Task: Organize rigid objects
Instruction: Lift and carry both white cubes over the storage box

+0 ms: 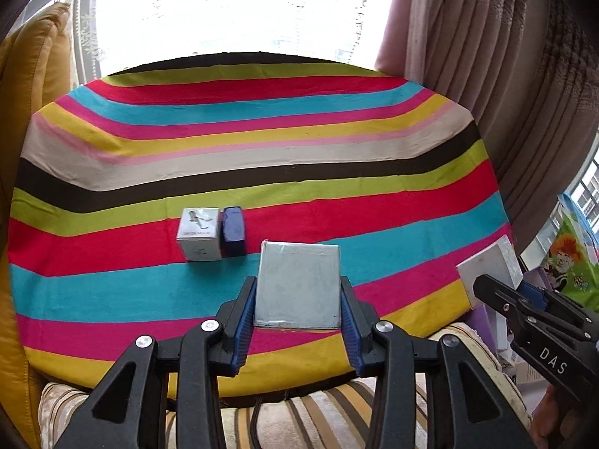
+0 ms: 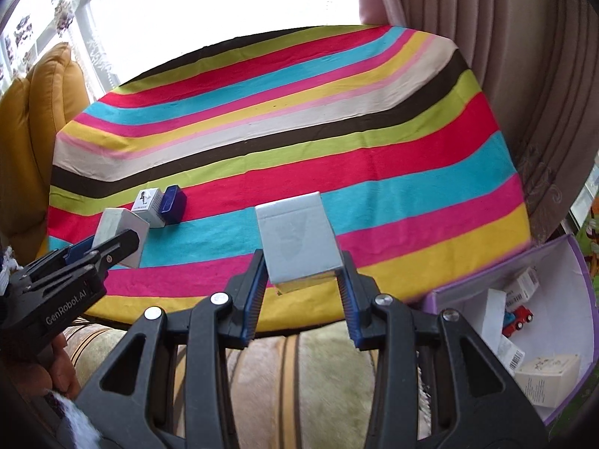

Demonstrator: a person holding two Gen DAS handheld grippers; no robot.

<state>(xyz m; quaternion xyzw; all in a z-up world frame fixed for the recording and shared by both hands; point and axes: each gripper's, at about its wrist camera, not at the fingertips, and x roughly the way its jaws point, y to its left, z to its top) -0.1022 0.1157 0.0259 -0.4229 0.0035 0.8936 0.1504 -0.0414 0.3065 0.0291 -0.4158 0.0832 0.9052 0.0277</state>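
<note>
My left gripper (image 1: 298, 297) is shut on a flat silver box (image 1: 298, 284), held above the striped table's near edge; the same box shows in the right wrist view (image 2: 119, 232). My right gripper (image 2: 302, 271) is shut on a pale silver-white box (image 2: 299, 237), also seen at the right of the left wrist view (image 1: 490, 267). On the striped tablecloth (image 1: 262, 149) a small silver box with a figure print (image 1: 198, 234) stands touching a dark blue box (image 1: 234, 229); both show in the right wrist view, the silver one (image 2: 149, 207) and the blue one (image 2: 173, 204).
A purple open box (image 2: 554, 262) sits low at the right, holding a red toy car (image 2: 518, 320), a cream carton (image 2: 548, 376) and other small packs. A yellow cushion (image 1: 33, 112) is left, curtains (image 1: 505, 75) right, and a striped sofa seat (image 2: 299, 374) lies below.
</note>
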